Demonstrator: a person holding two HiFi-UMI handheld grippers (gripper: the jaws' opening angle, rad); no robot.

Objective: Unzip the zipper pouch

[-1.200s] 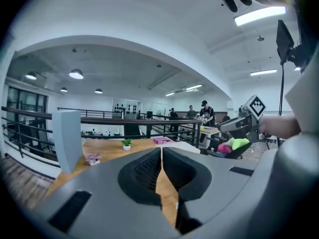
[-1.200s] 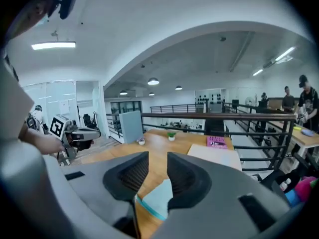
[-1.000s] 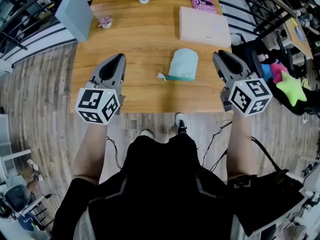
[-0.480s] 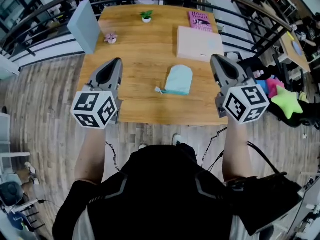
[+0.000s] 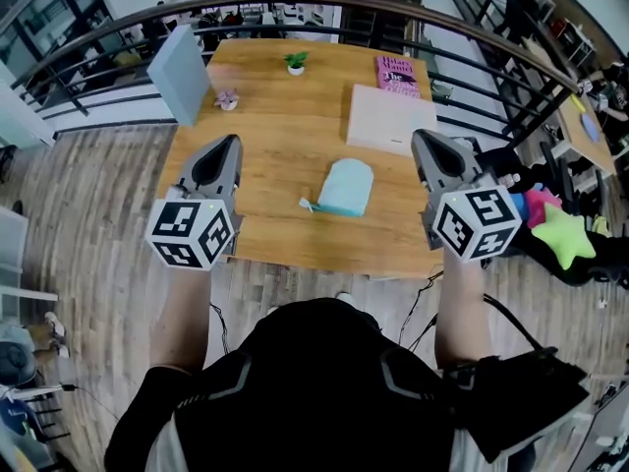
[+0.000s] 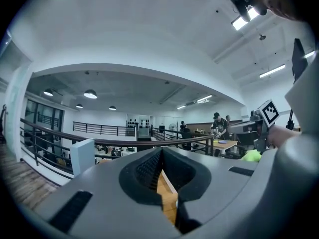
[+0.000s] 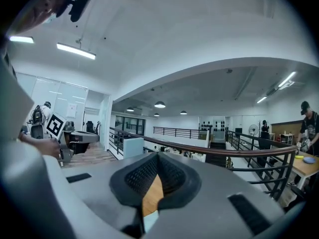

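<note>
A light teal zipper pouch (image 5: pixel 340 187) lies flat on the wooden table (image 5: pixel 275 126), right of centre, with its zip pull (image 5: pixel 307 205) sticking out at its near left corner. My left gripper (image 5: pixel 230 142) hovers over the table's left part, well left of the pouch, shut on nothing. My right gripper (image 5: pixel 421 137) hovers over the table's right edge, right of the pouch, also shut and empty. In the left gripper view the left gripper (image 6: pixel 160 152) has its jaws meeting, pointing level at the room. In the right gripper view the right gripper (image 7: pixel 157 156) looks the same.
A pale pink box (image 5: pixel 386 118) and a pink book (image 5: pixel 396 75) lie behind the pouch. A grey-blue panel (image 5: pixel 182 72) stands at the far left corner, near two small potted plants (image 5: pixel 296 62). A railing (image 5: pixel 295 6) runs behind the table. Soft toys (image 5: pixel 560 236) sit on the right.
Both grippers have lifted higher above the table's near edge, and the head view has tipped up towards the railing. The pouch lies where it was.
</note>
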